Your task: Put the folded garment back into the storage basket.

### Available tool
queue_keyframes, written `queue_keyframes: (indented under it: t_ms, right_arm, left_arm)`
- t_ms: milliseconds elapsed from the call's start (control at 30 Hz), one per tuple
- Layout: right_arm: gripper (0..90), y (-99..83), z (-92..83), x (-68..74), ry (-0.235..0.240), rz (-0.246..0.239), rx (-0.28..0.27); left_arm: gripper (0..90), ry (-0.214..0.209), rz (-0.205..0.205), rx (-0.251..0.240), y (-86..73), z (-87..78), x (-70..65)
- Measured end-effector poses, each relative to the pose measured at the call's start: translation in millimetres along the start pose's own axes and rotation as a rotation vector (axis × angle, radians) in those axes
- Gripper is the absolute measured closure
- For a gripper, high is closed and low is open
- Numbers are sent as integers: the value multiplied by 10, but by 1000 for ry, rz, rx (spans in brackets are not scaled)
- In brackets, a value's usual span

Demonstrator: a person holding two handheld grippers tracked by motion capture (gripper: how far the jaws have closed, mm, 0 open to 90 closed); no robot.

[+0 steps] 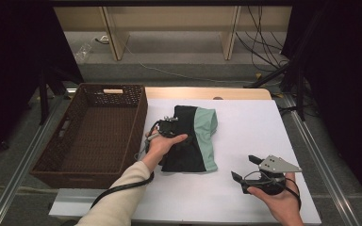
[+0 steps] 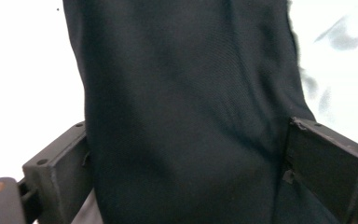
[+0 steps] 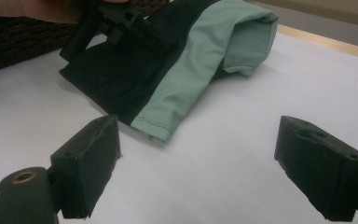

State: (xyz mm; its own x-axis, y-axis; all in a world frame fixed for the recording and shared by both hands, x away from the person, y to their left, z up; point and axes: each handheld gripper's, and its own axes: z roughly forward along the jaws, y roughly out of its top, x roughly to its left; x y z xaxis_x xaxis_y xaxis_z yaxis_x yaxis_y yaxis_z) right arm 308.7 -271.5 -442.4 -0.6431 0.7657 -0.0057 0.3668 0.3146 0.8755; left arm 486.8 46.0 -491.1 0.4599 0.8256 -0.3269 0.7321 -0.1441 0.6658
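Note:
A folded garment, black with a mint-green band, lies on the white table top just right of the basket. My left gripper is down on the garment's black left part. In the left gripper view the black cloth fills the gap between the two jaws of the left gripper, which stand wide apart, open. My right gripper hovers open near the table's front right with nothing in it. The right gripper faces the garment, and the left gripper sits on it farther off.
A dark brown wicker basket stands at the left of the table, with its rim against the garment's side; its edge also appears as the basket in the right gripper view. Bare white surface stretches right of the garment. Cables and stands lie on the floor beyond.

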Motion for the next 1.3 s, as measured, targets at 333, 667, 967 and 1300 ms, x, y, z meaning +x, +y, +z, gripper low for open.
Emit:
queue_keyframes:
  t_ms: [333,667,967,1300]
  right_arm:
    - [149,1,4,5,2,-5,3]
    - [150,-1,4,4,2,-4,5]
    - [150,-1,10,7,3,-5,7]
    - [151,-2,19,8,3,-6,14]
  left_arm:
    - [157,-54,-45,-13,13,17,-24]
    - [192,-89,-113,-19,17,-3,16]
    - [270,-59,-112,-7,34,11,-16]
    - [561,-111,-162,-16,-10,47,-31]
